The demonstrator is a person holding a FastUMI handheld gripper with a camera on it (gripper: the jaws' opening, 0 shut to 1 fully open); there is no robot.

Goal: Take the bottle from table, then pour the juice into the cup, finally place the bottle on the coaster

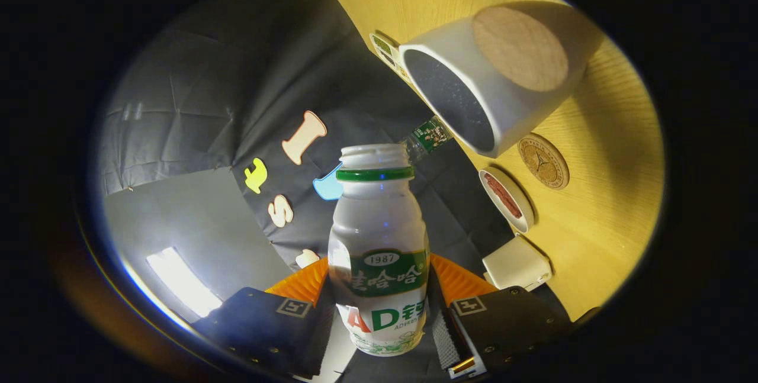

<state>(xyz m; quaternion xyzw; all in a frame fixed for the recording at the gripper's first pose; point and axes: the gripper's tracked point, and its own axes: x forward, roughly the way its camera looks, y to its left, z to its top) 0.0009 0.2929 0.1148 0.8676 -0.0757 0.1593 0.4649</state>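
Tongs (379, 335) pinched the bottle (379, 264) between both fingers, low centre of the frame, gripped around the labelled belly. Bottle's long axis ran straight up the frame along the fingers, mouth open, no cap, green ring under the lip.

Whole scene was rolled: the bench (610, 152) stood as a wall on the right. Cup (485, 75) sat upper right, its dark mouth facing down-left toward the bottle's neck, up and right of the lip and apart from it. Judged the pour turned on closing that gap, lip to rim.

Round coaster (543, 161) lay on the bench just below the cup, right of the bottle.

Hard to make out: juice level inside the clouded bottle; the small dish (507, 199) with something reddish; a pale block (516, 264) near the right finger.
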